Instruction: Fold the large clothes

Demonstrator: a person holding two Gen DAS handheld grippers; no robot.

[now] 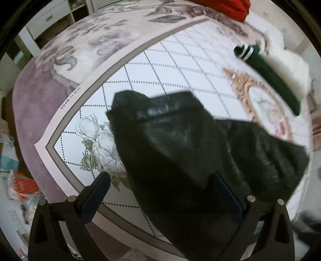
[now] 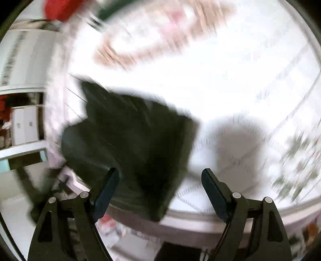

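Black, glossy garment [image 1: 180, 152] lies bunched on the patterned surface [image 1: 180, 60], filling the gap between the left gripper's [image 1: 160, 180] spread fingers [image 1: 98, 192]. Right gripper [image 2: 160, 176] fingers [image 2: 216, 196] gape wide apart, holding nothing, garment [image 2: 130, 140] ahead-left. Beyond lie a green striped-cuff sleeve [image 1: 268, 74] and red knitwear [image 1: 226, 8].

Left wrist view: looks from above and behind the left gripper [image 1: 160, 180], forward and down onto the patterned sheet [image 1: 180, 60], quite near; the picture is mostly sharp.
Right wrist view: looks from behind the right gripper [image 2: 160, 178], down onto the same sheet [image 2: 230, 80] near its edge, close; the picture is strongly blurred.
Shared part: the black garment [image 1: 180, 150] [image 2: 130, 136], the red cloth [image 1: 226, 8] [image 2: 60, 9], and the green striped piece [image 1: 270, 74] [image 2: 108, 12].
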